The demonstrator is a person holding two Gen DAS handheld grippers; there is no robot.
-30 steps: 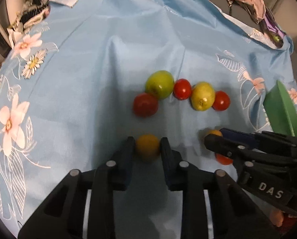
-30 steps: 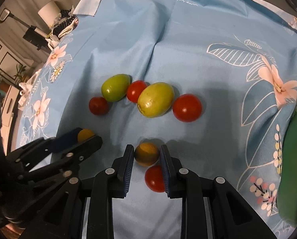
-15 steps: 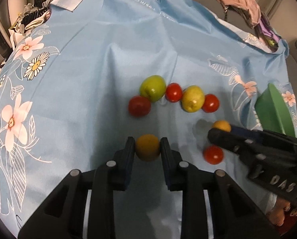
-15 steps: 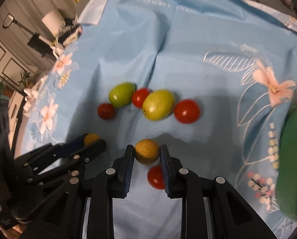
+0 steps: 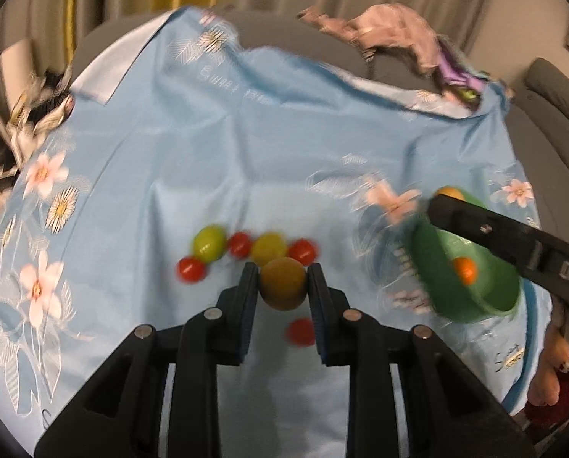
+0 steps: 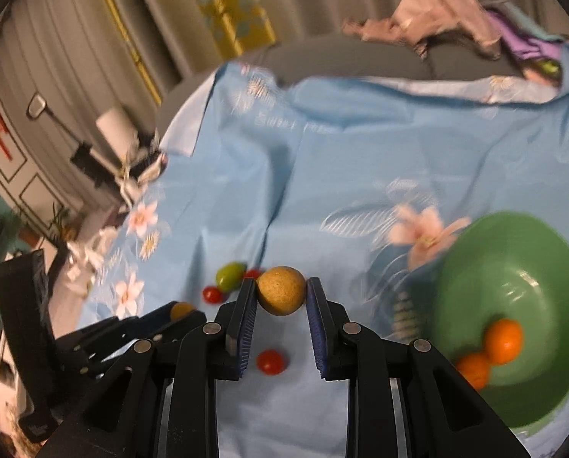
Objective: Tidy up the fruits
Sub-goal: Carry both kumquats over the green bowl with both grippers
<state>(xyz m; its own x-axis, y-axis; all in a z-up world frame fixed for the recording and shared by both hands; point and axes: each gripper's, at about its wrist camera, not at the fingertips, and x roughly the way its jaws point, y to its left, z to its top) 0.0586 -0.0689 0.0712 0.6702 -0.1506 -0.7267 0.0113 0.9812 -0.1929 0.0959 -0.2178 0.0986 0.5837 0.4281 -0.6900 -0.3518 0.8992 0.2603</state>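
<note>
Fruit in both my jaws: left gripper (image 5: 283,286) clamped on yellow ball (image 5: 283,284), right gripper (image 6: 281,297) clamped on tan ball (image 6: 281,295). Green bowl (image 6: 475,267) lies right; right gripper nearer. Others remain on cloth (image 5: 208,152), far-left.

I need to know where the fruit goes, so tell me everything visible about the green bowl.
The green bowl is round, deep and glossy, looks like plastic, and sits upright on the blue flowered cloth to the right of the loose fruit. Two orange fruits lie touching each other inside, low against its near wall. In the left wrist view the right gripper, shut on a yellow-orange fruit, crosses in front of its rim.
</note>
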